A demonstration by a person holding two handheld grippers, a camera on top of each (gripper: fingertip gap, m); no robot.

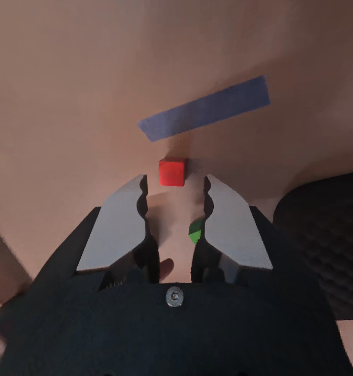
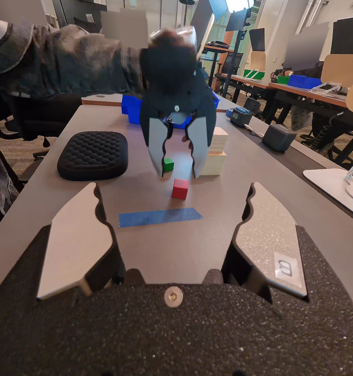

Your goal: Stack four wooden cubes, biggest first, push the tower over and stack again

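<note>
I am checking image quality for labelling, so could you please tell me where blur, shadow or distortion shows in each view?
Left wrist view: dim, warm cast, blue tape and table smeared, red cube fairly sharp. Right wrist view: bright and crisp near the right gripper, wide-angle bending at the edges, the left gripper slightly motion-blurred.

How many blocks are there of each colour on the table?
Red cube: 1
Green cube: 1
Plain wood cubes: 2, the smaller stacked on the bigger
Total: 4 cubes
</note>
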